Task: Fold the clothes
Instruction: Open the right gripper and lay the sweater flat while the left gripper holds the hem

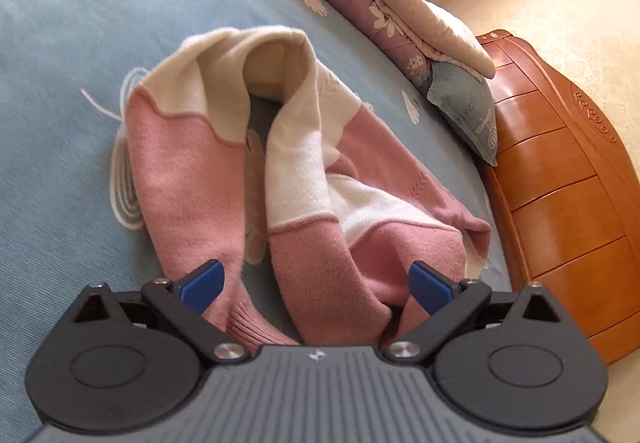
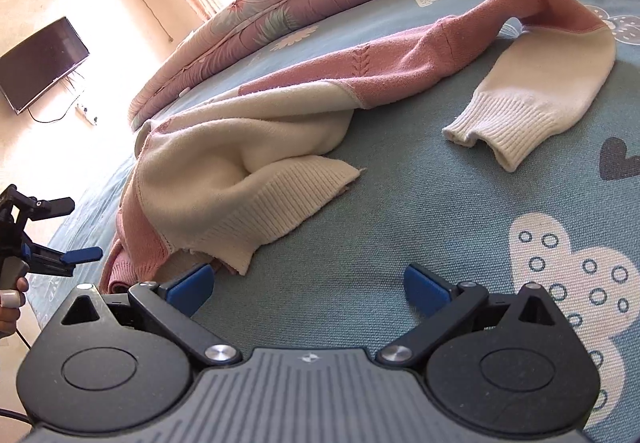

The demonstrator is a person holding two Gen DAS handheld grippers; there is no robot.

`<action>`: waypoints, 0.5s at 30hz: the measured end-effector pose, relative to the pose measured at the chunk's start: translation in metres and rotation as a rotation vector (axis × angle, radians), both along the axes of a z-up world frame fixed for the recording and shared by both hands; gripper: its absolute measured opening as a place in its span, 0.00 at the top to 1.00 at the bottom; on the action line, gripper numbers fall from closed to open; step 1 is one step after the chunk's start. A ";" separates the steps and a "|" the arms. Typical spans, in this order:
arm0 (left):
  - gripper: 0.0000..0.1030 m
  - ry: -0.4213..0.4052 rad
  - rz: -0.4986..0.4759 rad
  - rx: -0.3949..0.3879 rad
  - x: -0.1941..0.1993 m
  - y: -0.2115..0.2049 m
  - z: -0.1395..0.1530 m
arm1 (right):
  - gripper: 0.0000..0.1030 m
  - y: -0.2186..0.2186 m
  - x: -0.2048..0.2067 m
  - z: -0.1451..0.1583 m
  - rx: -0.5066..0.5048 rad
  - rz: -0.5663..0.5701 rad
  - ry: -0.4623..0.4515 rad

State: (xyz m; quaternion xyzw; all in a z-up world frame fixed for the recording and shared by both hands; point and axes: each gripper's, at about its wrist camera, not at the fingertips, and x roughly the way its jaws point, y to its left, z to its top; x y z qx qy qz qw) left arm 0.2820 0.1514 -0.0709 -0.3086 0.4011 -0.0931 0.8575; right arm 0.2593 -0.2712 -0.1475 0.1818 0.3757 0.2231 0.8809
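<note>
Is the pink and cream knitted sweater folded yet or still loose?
Loose: the pink and cream knitted sweater lies rumpled on the blue bedspread, one cream-cuffed sleeve trailing out.

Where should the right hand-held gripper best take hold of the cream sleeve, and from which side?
Probably at the ribbed cuff, coming from its open end. The sleeve lies flat on the bed, apart from the sweater's body, and the cuff's edge faces the open right hand-held gripper.

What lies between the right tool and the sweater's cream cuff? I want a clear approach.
Only bare blue bedsheet, seen in the right wrist view. The right tool is open, and the cream cuff lies flat ahead.
</note>
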 end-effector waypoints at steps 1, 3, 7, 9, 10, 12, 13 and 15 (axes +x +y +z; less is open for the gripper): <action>0.05 0.013 0.016 0.042 0.001 0.005 0.002 | 0.00 0.001 -0.001 0.000 0.000 -0.009 -0.002; 0.05 0.059 0.038 0.082 0.001 0.012 -0.003 | 0.00 0.002 -0.002 -0.001 0.000 -0.026 -0.008; 0.06 0.121 0.006 0.293 -0.004 -0.009 -0.016 | 0.00 0.005 -0.004 -0.001 -0.010 -0.045 -0.017; 0.06 0.113 -0.011 0.541 -0.010 -0.034 -0.021 | 0.00 0.008 -0.005 -0.001 -0.025 -0.046 -0.021; 0.06 0.103 -0.015 0.648 -0.012 -0.044 -0.024 | 0.00 0.009 -0.006 -0.001 -0.033 -0.045 -0.024; 0.05 0.078 0.004 0.744 -0.013 -0.055 -0.027 | 0.00 0.011 -0.007 -0.001 -0.049 -0.044 -0.030; 0.05 0.069 0.026 0.765 -0.013 -0.056 -0.026 | 0.00 0.012 -0.008 -0.001 -0.058 -0.044 -0.034; 0.05 0.062 0.058 0.803 -0.008 -0.060 -0.027 | 0.00 0.015 -0.010 -0.001 -0.076 -0.046 -0.046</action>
